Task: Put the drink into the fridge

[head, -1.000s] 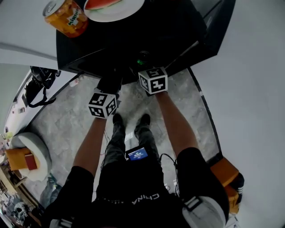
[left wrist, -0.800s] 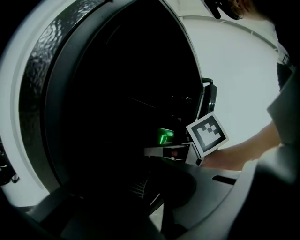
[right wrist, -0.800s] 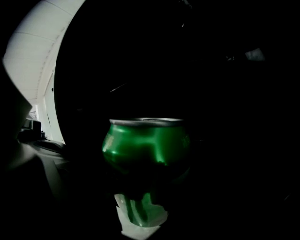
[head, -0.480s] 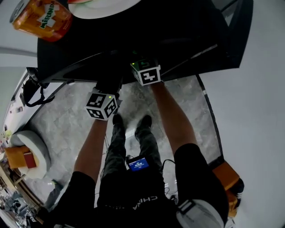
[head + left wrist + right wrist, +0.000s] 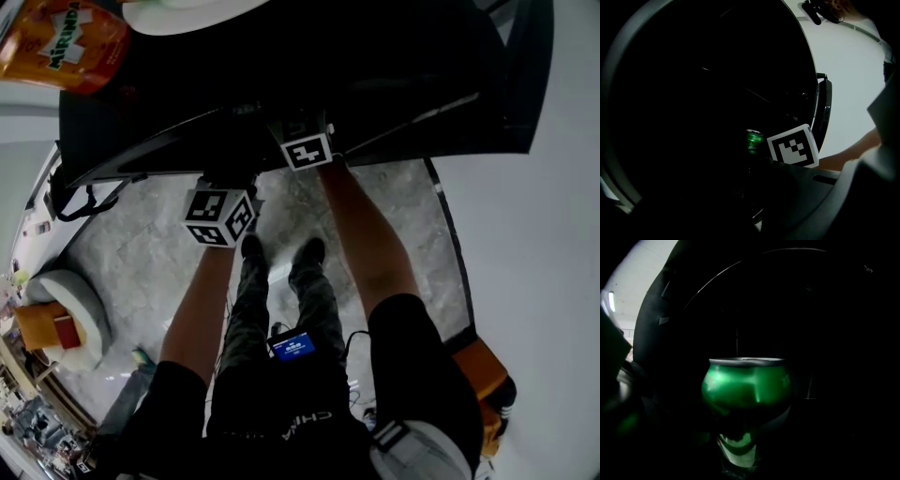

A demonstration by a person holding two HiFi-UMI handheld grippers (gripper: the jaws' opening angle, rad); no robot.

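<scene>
1. On top of the fridge (image 5: pixel 281 75), at its far left corner, stands an orange can (image 5: pixel 58 42). Just right of it on the same top sits a white plate (image 5: pixel 187 11), cut off by the frame edge.
2. Below the fridge's front edge and left of its middle, the left claw (image 5: pixel 228 187) hangs over the marble floor (image 5: pixel 141 253), its marker cube (image 5: pixel 222 216) facing up. Its own view is so dark around the jaws that I cannot tell whether they are parted or closed.
3. That same view looks into the fridge's black mouth. The green can (image 5: pixel 753 139) shows small there, just beside the left edge of the right claw's cube (image 5: pixel 793 146).
4. The right claw (image 5: pixel 745 430) is clenched on the green can (image 5: pixel 746 385). The can sits dead centre between the jaws, which take its lower half from either side while the upper body bulges above them.
5. The can stands upright — long axis vertical, silver lid rim pointing up, a white-and-green patch low on the side facing the camera.
6. It is inside the fridge's dark cavity, past the front edge. From the head view the can is hidden beneath the fridge's top, and only the right claw's cube (image 5: pixel 307 151) shows, at about the middle of that edge.
7. Whether the can's base rests on a shelf cannot be made out — everything under it is black.
8. At the fridge's right side the door (image 5: pixel 532 84) stands open, seen edge-on.
</scene>
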